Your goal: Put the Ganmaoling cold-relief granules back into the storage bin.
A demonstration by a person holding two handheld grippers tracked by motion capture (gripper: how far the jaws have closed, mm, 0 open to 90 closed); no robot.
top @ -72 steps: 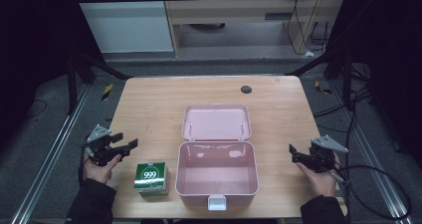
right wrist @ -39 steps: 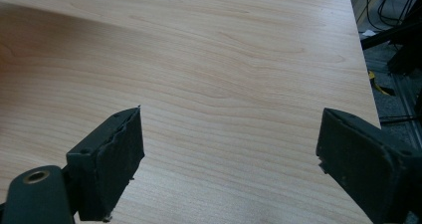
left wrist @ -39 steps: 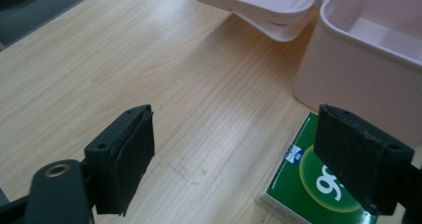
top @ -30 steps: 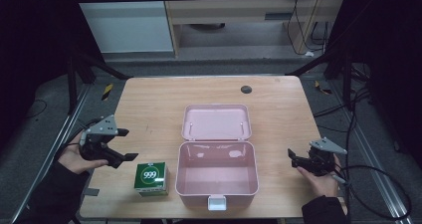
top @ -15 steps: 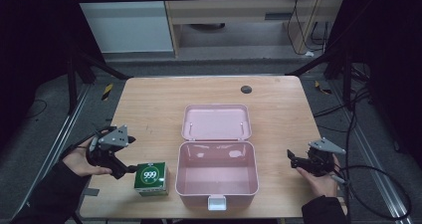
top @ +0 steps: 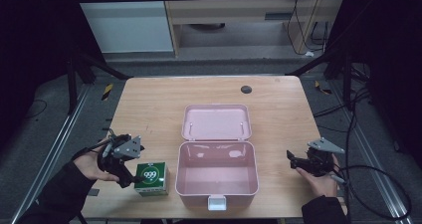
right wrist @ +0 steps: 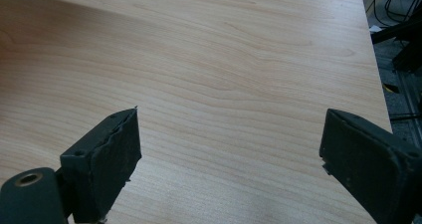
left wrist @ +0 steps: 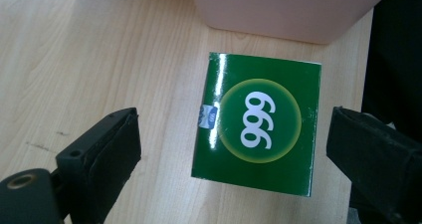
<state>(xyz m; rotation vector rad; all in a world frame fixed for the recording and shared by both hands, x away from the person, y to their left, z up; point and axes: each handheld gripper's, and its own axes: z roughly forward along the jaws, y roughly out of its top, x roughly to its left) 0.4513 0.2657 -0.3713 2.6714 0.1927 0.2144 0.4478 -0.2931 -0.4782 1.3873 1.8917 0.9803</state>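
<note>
The left gripper (top: 128, 176) hung just over the green box (top: 151, 178), pointing down at it. Its jaws had just been opening and stood wide, one on each side of the box, and the pads did not touch it. In the left gripper view the green box (left wrist: 258, 130) lay flat on the desk (left wrist: 74, 59), with the white "999" on its top, just beside the wall of the pink case (left wrist: 288, 10).

The box looked like a light carton, probably thin cardboard. It seemed stiff enough for a gentle grip, but a hard squeeze could dent it. Its glossy surface might be a little slippery. In my judgement the best hold was across the two opposite side faces, near the middle, so that it would not tilt.

The pink case (top: 217, 184) stood open in the middle of the desk (top: 268, 99), its lid laid back flat. Inside, nothing was visible.

The right gripper (top: 294, 162) rested near the right edge, wide open and holding nothing.
</note>
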